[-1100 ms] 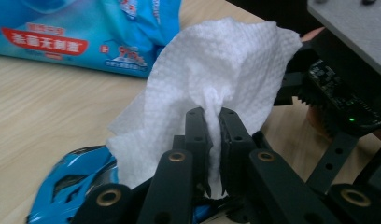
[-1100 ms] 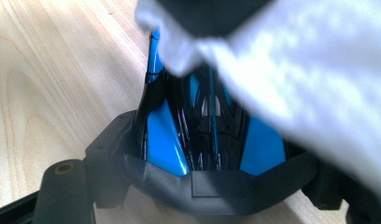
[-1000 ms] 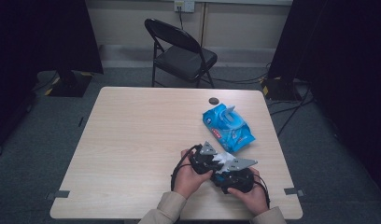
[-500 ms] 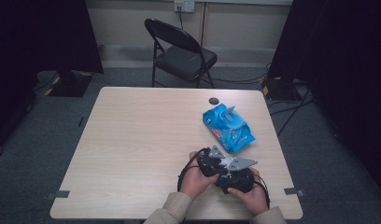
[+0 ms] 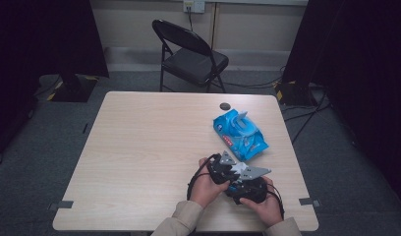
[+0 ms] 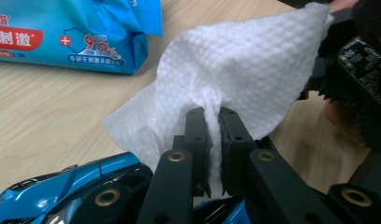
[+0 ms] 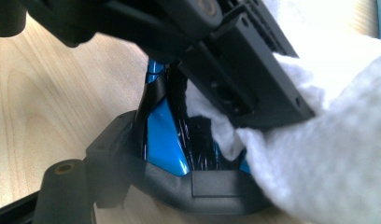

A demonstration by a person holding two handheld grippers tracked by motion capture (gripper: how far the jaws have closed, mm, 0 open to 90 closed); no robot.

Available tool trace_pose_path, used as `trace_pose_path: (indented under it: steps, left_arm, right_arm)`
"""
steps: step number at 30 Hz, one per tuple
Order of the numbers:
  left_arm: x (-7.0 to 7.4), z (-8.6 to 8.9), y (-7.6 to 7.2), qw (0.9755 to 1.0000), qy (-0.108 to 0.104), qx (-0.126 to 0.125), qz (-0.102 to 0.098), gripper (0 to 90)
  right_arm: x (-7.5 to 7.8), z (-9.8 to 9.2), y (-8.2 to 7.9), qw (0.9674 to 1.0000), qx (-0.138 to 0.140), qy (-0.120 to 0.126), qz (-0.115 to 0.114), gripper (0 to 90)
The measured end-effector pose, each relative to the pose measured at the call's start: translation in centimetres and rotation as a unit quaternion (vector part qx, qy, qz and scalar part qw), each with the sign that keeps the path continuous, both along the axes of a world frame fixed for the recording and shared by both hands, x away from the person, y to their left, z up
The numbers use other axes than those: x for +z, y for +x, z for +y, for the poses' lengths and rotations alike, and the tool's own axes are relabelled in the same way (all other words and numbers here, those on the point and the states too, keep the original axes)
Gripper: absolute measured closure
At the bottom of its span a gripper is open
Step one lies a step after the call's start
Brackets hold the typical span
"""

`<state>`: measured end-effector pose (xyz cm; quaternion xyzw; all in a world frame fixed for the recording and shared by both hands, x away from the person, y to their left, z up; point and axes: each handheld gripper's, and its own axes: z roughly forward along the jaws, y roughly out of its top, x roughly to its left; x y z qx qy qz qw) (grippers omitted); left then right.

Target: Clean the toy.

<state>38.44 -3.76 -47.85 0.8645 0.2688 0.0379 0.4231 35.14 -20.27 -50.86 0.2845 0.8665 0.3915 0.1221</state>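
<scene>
Near the table's front right, a person's hands hold both grippers close together. My left gripper (image 6: 213,112) (image 5: 222,166) is shut on a white textured wipe (image 6: 244,65), which spreads out beyond the jaws. My right gripper (image 7: 165,161) (image 5: 248,186) grips a shiny blue toy car (image 7: 163,140) between its jaws. The car's body (image 6: 62,186) also lies just below the left jaws. In the right gripper view the wipe (image 7: 328,154) drapes over the car, with the left gripper's fingers (image 7: 244,79) above it. A blue wipes pack (image 5: 240,135) (image 6: 76,32) lies just beyond the grippers.
A small dark round object (image 5: 224,105) sits on the wooden table (image 5: 139,147) past the pack. A black folding chair (image 5: 188,54) stands behind the table's far edge. Cables run across the floor at the right.
The left gripper has shifted slightly to the right, closer over the right gripper. The right gripper has stayed put.
</scene>
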Motion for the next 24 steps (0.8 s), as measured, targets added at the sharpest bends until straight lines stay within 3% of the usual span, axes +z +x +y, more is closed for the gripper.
trace_pose_path:
  steps: [9, 24]
  left_arm:
    - [-0.1, 0.5, 0.2, 0.9999, -0.011, 0.003, -0.005, 83.6]
    - [-0.3, 2.3, 1.2, 0.9988, -0.029, 0.038, -0.008, 83.6]
  right_arm:
    - [0.0, 0.0, 0.0, 1.0, 0.0, 0.0, 0.0, 24.6]
    - [0.0, 0.0, 0.0, 1.0, 0.0, 0.0, 0.001, 24.6]
